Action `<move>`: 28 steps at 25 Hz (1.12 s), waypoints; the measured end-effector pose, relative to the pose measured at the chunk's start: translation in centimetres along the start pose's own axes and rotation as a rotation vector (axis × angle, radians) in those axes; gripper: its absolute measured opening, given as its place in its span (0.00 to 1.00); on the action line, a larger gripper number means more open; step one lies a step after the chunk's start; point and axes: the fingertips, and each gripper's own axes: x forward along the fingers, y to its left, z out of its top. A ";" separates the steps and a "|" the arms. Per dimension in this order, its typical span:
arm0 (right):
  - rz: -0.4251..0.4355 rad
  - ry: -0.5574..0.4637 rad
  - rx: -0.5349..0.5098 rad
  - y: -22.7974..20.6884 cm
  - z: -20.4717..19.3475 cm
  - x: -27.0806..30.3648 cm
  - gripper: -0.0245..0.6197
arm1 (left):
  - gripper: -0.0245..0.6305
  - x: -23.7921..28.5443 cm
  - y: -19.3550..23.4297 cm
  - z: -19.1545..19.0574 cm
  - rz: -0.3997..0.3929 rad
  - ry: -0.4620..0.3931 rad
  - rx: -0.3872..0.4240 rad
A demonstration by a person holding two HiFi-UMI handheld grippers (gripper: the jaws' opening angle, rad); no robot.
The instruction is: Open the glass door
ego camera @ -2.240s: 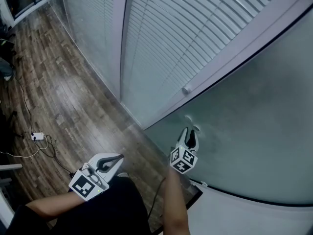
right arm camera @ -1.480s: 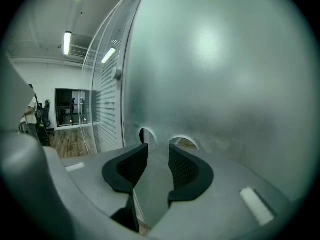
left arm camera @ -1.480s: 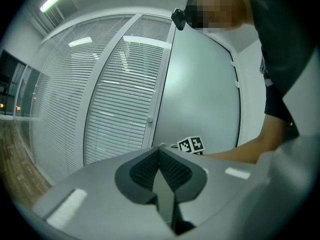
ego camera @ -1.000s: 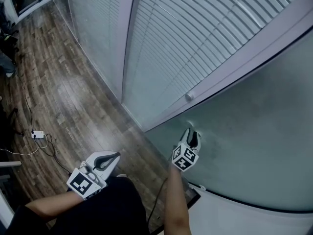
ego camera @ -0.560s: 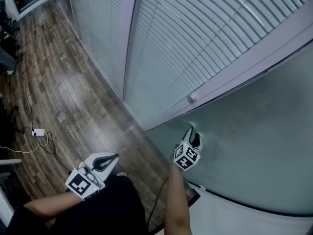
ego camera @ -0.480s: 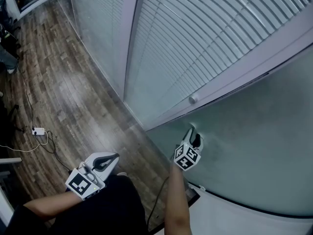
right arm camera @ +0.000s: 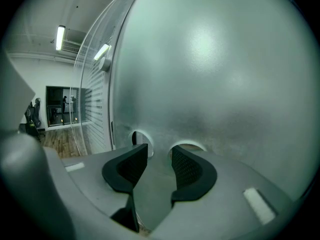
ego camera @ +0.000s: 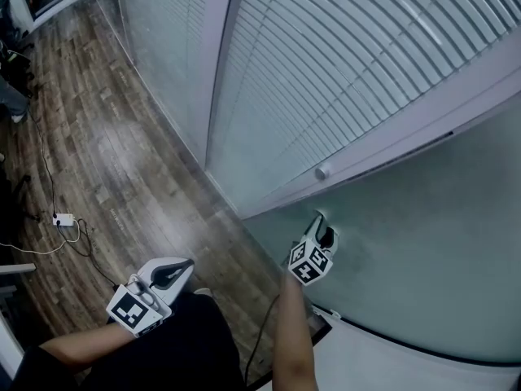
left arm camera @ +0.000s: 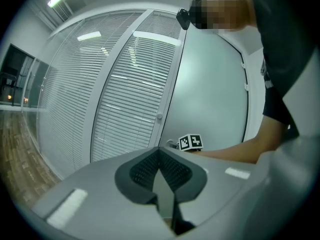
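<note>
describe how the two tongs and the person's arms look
Left tongs and right tongs are light grey shells with black ribbed pads, each carrying a black-and-white square-marker cube. The person wears a dark short sleeve; forearms are bare.

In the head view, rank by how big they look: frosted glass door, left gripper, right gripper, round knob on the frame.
1. frosted glass door
2. left gripper: looks bigger than the right, though nearness to the camera may explain that
3. right gripper
4. round knob

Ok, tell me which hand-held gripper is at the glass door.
The right hand-held gripper, jaws apart, tips close against the glass door. The left hand-held gripper is shut, held low, away from it.
</note>
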 end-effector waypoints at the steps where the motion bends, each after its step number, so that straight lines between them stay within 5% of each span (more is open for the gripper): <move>1: -0.007 -0.001 0.006 -0.1 0.3 0.0 0.25 | 0.04 0.0 0.2 0.0 0.005 0.017 -0.001; 28: -0.194 -0.024 0.160 -2.5 1.5 1.1 0.27 | 0.04 -3.7 2.3 0.6 0.093 -0.009 -0.049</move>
